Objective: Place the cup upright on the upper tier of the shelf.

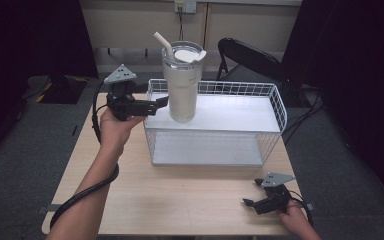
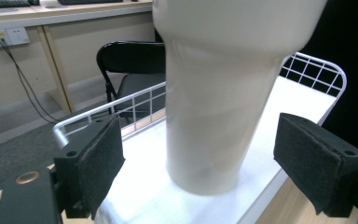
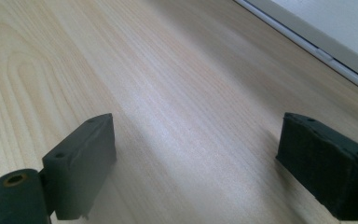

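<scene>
Nearest, at the table's (image 1: 180, 200) front right corner: right gripper (image 1: 254, 193), held low over bare light wood, jaws spread wide with nothing between them; the right gripper view shows the two black pads (image 3: 81, 163) well apart above the wood grain, with the pale edge of the rack's lower shelf (image 3: 317, 42) at upper right. Left side, farther in: left gripper (image 1: 162, 103), held in a hand (image 1: 111, 125), raised to the level of the rack's upper shelf and pointing right toward the tumbler; jaws wide, one on each side of the tumbler's narrow base, neither pad touching it in the left gripper view. Centre of table: white wire rack (image 1: 275, 100) with two flat white shelves. On the upper shelf, near its left end: cream tumbler (image 1: 181, 85), upright, clear lid, pale straw (image 1: 162, 41) leaning left. Beyond the table: black folding chair (image 1: 250, 57), pale wall panels, wall socket (image 1: 185, 6) with cable.
</scene>
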